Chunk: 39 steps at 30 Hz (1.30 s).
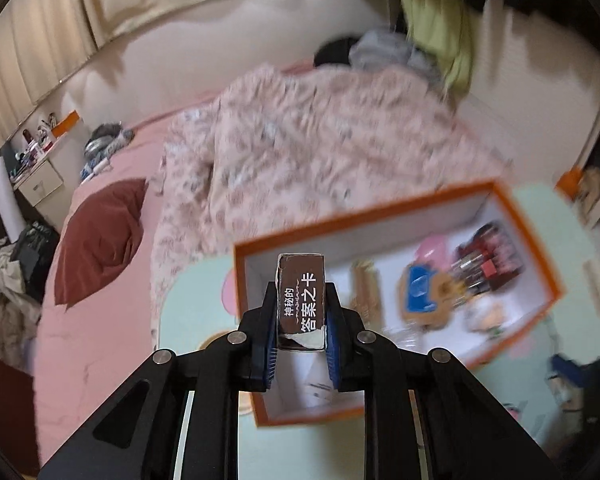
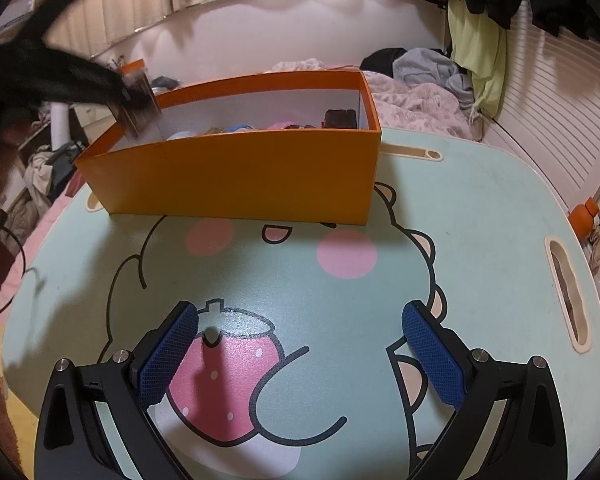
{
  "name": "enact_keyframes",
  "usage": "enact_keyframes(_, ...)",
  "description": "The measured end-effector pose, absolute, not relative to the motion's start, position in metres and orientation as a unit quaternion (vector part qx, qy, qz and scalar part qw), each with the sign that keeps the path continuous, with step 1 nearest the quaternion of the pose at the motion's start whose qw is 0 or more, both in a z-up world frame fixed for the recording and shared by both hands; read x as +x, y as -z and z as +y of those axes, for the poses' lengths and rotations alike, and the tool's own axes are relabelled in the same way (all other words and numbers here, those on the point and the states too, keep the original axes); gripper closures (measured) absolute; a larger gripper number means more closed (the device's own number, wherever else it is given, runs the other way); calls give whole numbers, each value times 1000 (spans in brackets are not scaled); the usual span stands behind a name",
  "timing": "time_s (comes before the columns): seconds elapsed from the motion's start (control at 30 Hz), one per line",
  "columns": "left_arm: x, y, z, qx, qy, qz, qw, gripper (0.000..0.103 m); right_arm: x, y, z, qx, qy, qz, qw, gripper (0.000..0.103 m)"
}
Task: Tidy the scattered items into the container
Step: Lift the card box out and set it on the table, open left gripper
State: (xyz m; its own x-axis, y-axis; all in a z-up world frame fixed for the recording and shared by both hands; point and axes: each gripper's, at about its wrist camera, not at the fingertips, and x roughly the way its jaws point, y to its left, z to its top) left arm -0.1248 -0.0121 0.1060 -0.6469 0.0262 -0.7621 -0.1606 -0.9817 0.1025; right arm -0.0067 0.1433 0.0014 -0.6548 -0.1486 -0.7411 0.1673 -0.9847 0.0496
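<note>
1. While the left gripper point(image 1: 300, 320) hangs over the near left end of the orange box point(image 1: 540, 276), its blue pads are clamped tight on a small brown card box point(image 1: 302, 300) with white lettering on its face.
2. The card box stands on end between the pads, its top poking out beyond the fingertips, above the box's white interior.
3. In the right wrist view the same left gripper point(image 2: 134, 98) shows as a dark blur at the far left corner of the orange box point(image 2: 236, 176), with the card box point(image 2: 140, 100) at or just over the rim.
4. Inside the orange box lie several things already: a blue-and-tan item point(image 1: 422, 286), a pink one point(image 1: 432, 248) and a dark red-and-black cluster point(image 1: 488, 256) toward its right end; blur hides what they are.
5. The orange box sits on the far part of a mint-green lap table point(image 2: 480, 240) printed with a cartoon animal and a strawberry point(image 2: 224, 380).
6. The right gripper point(image 2: 300, 356) hovers over the table's near side, jaws spread wide and nothing between them.
7. Beyond the table lie a floral quilt point(image 1: 300, 140), a dark red pillow point(image 1: 100, 240) on pink bedding, and a heap of clothes point(image 2: 432, 66).
</note>
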Motion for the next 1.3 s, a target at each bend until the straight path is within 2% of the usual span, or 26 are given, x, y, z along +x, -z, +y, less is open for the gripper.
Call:
enact_keyframes(0.13, -84, -139, -9, -366, -925, 57, 89, 82, -7, -1, 142, 407, 909, 11, 86, 1)
enact_keyframes(0.23, -55, -139, -4, -363, -921, 43, 132, 82, -7, -1, 142, 407, 909, 10, 85, 1)
enact_keyframes(0.4, -24, -101, -7, -373, -912, 5, 167, 82, -9, -2, 142, 411, 908, 11, 84, 1)
enact_keyframes(0.57, -24, -60, -23, -391, -888, -110, 214, 82, -9, -2, 143, 413, 907, 9, 83, 1)
enact_keyframes(0.7, -23, -40, -23, -397, -886, -128, 203, 82, -10, -2, 143, 413, 907, 9, 83, 1)
enact_keyframes(0.73, -24, -37, -26, -396, -889, -129, 192, 80, -9, -2, 143, 413, 907, 9, 83, 1)
enact_keyframes(0.8, -23, -34, -29, -385, -900, -127, 160, 68, -9, -2, 143, 413, 907, 10, 83, 1)
enact_keyframes(0.87, -18, -37, -33, -361, -913, -124, 145, 48, -8, -2, 144, 413, 907, 9, 83, 1)
enact_keyframes(0.93, -11, -39, -37, -323, -928, -123, 136, 42, -8, -2, 144, 412, 907, 9, 83, 1)
enact_keyframes(1.03, -6, -38, -40, -289, -937, -129, 149, 37, -8, -2, 144, 412, 908, 9, 83, 1)
enact_keyframes(1.3, -20, -24, -51, -318, -914, -179, 179, 37, -1, -7, 145, 386, 918, 14, 94, 1)
